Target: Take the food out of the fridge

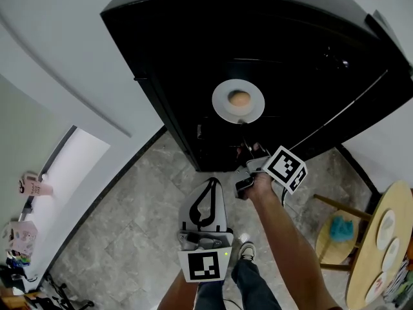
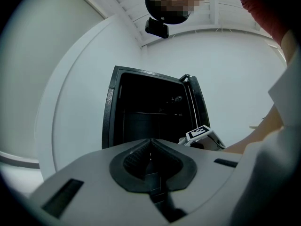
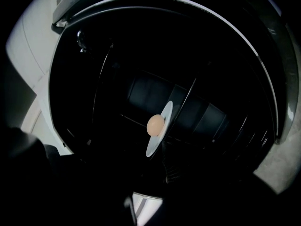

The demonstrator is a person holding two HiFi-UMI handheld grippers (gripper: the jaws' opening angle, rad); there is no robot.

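Observation:
A white plate (image 1: 238, 101) carrying a round tan piece of food (image 1: 239, 99) hangs in front of the open black fridge (image 1: 193, 50). My right gripper (image 1: 243, 124) is shut on the plate's near rim. The right gripper view shows the plate (image 3: 164, 119) nearly edge-on with the food (image 3: 155, 125) on it, against dark fridge shelves, and the right gripper (image 3: 163, 147) clamps its lower edge. My left gripper (image 1: 209, 185) is held low by the person's legs, away from the fridge. In its own view the left gripper (image 2: 150, 144) is shut with nothing in it.
The fridge door (image 1: 368, 102) stands open at the right. A round wooden table (image 1: 371, 250) with plates is at the lower right, with a stool (image 1: 335, 237) holding something teal beside it. A white wall flanks the fridge on the left. The floor is grey tile.

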